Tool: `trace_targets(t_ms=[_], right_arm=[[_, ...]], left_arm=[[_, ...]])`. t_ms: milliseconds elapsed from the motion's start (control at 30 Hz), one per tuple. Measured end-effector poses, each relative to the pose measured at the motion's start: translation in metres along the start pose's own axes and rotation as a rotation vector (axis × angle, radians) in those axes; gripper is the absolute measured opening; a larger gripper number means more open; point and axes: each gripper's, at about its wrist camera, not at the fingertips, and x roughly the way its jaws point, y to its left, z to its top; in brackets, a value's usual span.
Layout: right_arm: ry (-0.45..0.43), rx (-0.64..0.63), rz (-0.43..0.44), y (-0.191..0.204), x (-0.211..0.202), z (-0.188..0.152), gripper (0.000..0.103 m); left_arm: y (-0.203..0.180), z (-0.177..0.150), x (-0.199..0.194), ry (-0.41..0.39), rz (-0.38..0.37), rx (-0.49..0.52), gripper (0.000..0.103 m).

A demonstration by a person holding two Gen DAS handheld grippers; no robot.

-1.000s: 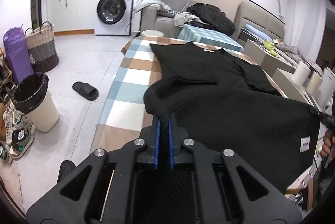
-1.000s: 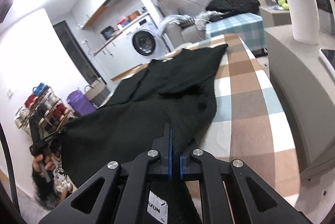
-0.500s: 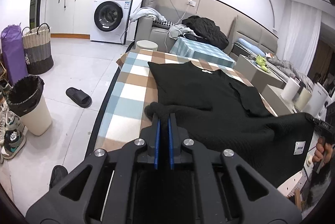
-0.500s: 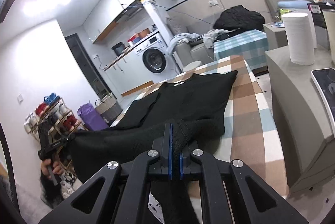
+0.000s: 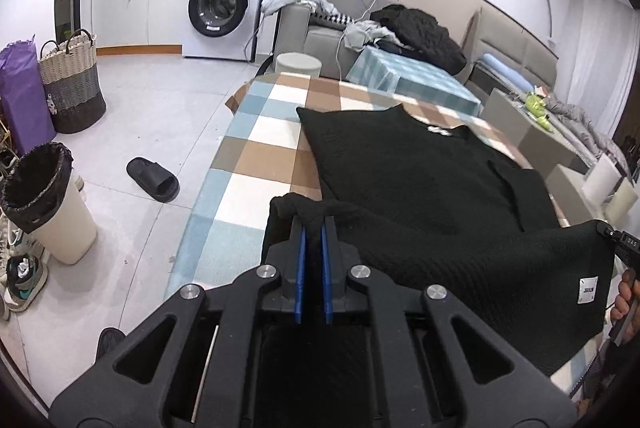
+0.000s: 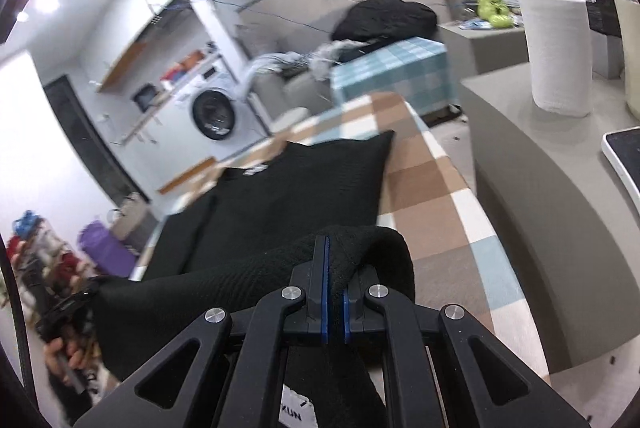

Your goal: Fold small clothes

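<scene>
A black knit garment point(image 5: 420, 184) lies on a table with a checked cloth point(image 5: 260, 148), collar at the far end. My left gripper point(image 5: 313, 224) is shut on the hem's left corner and holds it above the table's near end. My right gripper point(image 6: 335, 256) is shut on the hem's right corner, also lifted. The hem hangs stretched between them, with a white label point(image 5: 588, 290) near the right corner. The garment point(image 6: 288, 188) and cloth point(image 6: 432, 188) also show in the right wrist view, and the right gripper point(image 5: 618, 240) shows at the left view's right edge.
A bin with a black liner point(image 5: 44, 196), a black slipper point(image 5: 154, 180), a woven basket point(image 5: 72, 80) and shoes sit on the floor at left. A grey counter point(image 6: 540, 156) with a paper roll point(image 6: 558, 48) stands right of the table. A sofa with clothes point(image 5: 416, 32) lies beyond.
Both grippers have pulled back and risen with the hem. The garment's lower part has lifted off the table and now hangs taut between them; more of the cloth shows.
</scene>
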Motion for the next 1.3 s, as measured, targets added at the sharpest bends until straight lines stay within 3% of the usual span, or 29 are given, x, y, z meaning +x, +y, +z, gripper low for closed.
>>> trace_targets(t_ms=[200, 300, 367, 433, 567, 767, 800, 833, 900, 967, 1100, 1167, 1233, 1300], right_arm=[[0.052, -0.006, -0.082, -0.006, 0.033, 0.001, 0.005], [0.091, 0.017, -0.11, -0.016, 0.042, 0.001, 0.024], [0.106, 0.046, -0.115, -0.024, 0.038, -0.002, 0.032], [0.122, 0.06, -0.075, -0.03, 0.032, -0.008, 0.048], [0.195, 0.042, -0.008, -0.033, 0.031, -0.023, 0.054], [0.203, -0.03, -0.031, -0.024, 0.041, -0.028, 0.053], [0.207, -0.036, -0.032, -0.022, 0.045, -0.027, 0.051], [0.215, -0.043, -0.034, -0.02, 0.049, -0.026, 0.041], [0.223, -0.054, -0.042, -0.017, 0.057, -0.021, 0.033], [0.214, -0.057, -0.051, -0.016, 0.061, -0.017, 0.024], [0.208, -0.016, -0.066, -0.021, 0.065, -0.008, 0.025], [0.223, 0.007, -0.048, -0.025, 0.062, -0.008, 0.029], [0.231, 0.013, -0.03, -0.027, 0.055, -0.011, 0.041], [0.239, 0.0, -0.011, -0.026, 0.046, -0.017, 0.044]], left_arm=[[0.002, -0.002, 0.048, 0.055, 0.04, 0.008, 0.005], [0.007, -0.008, 0.06, 0.09, 0.059, -0.004, 0.01], [0.008, -0.013, 0.062, 0.117, 0.062, 0.002, 0.027], [0.009, -0.018, 0.062, 0.129, 0.034, 0.01, 0.039], [0.005, -0.029, 0.062, 0.151, 0.001, 0.029, 0.06], [-0.004, -0.034, 0.077, 0.19, -0.003, 0.05, 0.061], [-0.004, -0.033, 0.08, 0.187, -0.005, 0.043, 0.061], [-0.003, -0.032, 0.082, 0.18, -0.004, 0.029, 0.06], [0.0, -0.031, 0.087, 0.174, -0.018, -0.007, 0.05], [-0.001, -0.028, 0.091, 0.18, -0.023, -0.001, 0.031], [0.002, -0.026, 0.09, 0.18, -0.029, -0.019, 0.03], [0.004, -0.028, 0.085, 0.187, -0.03, -0.023, 0.031], [0.007, -0.03, 0.077, 0.187, -0.032, -0.025, 0.033], [0.01, -0.034, 0.069, 0.192, -0.023, -0.018, 0.037]])
